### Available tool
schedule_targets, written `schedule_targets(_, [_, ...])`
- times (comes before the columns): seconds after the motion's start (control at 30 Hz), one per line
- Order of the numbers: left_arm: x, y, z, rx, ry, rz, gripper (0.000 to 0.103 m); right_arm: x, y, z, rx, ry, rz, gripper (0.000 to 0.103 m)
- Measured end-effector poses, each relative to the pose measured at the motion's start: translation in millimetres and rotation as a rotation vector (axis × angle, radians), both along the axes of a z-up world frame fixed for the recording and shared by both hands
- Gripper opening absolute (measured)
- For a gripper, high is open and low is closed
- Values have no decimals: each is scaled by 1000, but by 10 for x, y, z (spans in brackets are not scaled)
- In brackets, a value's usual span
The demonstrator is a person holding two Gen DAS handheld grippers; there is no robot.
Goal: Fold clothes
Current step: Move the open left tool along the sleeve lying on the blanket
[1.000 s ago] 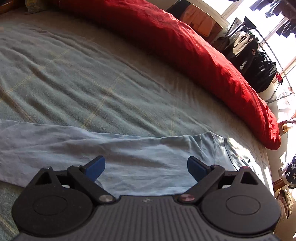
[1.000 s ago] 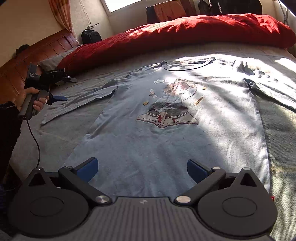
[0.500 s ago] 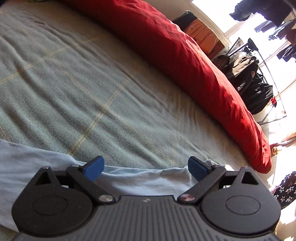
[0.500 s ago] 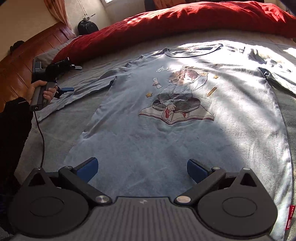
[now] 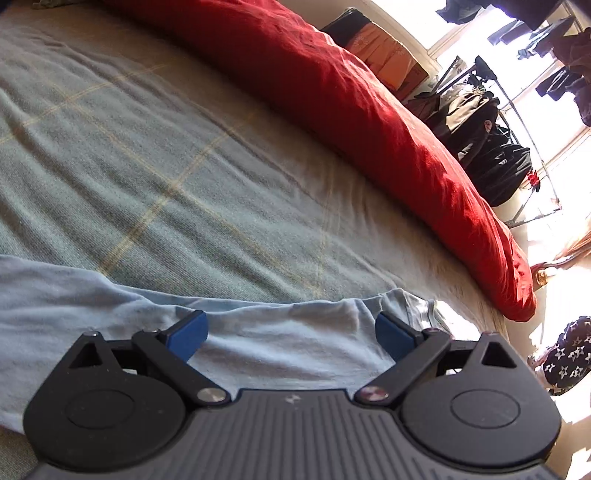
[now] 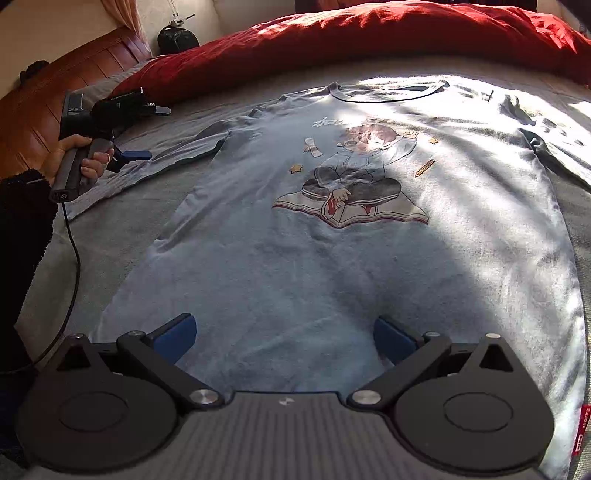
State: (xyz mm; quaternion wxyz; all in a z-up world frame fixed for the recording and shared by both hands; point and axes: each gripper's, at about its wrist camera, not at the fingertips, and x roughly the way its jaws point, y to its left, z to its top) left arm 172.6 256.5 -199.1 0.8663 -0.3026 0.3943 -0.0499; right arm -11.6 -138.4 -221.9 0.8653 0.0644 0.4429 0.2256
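Observation:
A light blue long-sleeved shirt (image 6: 332, 258) with a cartoon print lies flat, front up, on the bed. My right gripper (image 6: 284, 336) is open, hovering just above the shirt's bottom hem. The left gripper (image 6: 138, 129) appears in the right wrist view, held in a hand over the shirt's left sleeve (image 6: 159, 164). In the left wrist view that gripper (image 5: 290, 336) stands open low over the sleeve (image 5: 110, 306), with cloth between the blue fingers but not pinched.
A grey-green checked blanket (image 5: 166, 155) covers the bed. A red duvet (image 6: 369, 33) is bunched along the far side. A clothes rack with dark garments (image 5: 491, 147) stands beyond it. A wooden headboard (image 6: 55, 92) is at left.
My right gripper has moved forward and lower over the hem. The left gripper dipped toward the sleeve, and more sleeve shows between its fingers than half a second ago.

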Motion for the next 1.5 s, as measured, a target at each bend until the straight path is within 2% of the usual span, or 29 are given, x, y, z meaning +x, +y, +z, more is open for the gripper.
schedule_targets(0.13, [-156,37,-193,8,70,3,96,4,8,-11,-7,-1,-3,103])
schedule_targets(0.3, [-467,63,-42,32,38,-15,97,-5,39,-28,-37,1,11,103])
schedule_targets(0.43, [-514,253,20,88,43,41,97,38,63,-36,-44,24,-14,103])
schedule_targets(0.57, [-633,521,-109,26,55,107,97,8,89,-43,-62,12,-7,103])
schedule_targets(0.73, [-830,667,30,14,32,149,97,-22,135,-56,-101,-9,15,103])
schedule_targets(0.83, [-843,773,61,78,31,210,97,-19,151,-56,-111,-9,11,103])
schedule_targets(0.9, [-840,869,-6,99,79,259,97,-27,152,-60,-114,-14,13,103])
schedule_targets(0.93, [-858,930,-54,90,100,274,96,-33,147,-62,-112,-18,15,103])
schedule_targets(1.03, [-1018,1050,-6,41,74,310,96,-44,129,-69,-104,-27,23,103])
schedule_targets(1.2, [-1200,1181,118,55,33,326,96,-49,150,-72,-118,-33,30,103])
schedule_targets(1.3, [-1214,1262,39,96,86,378,96,-62,170,-84,-130,-41,28,103])
schedule_targets(1.4, [-1270,1281,17,81,99,397,94,-51,156,-97,-122,-39,20,103])
schedule_targets(1.5, [-1334,1124,164,102,63,346,94,-54,155,-56,-137,-26,37,103])
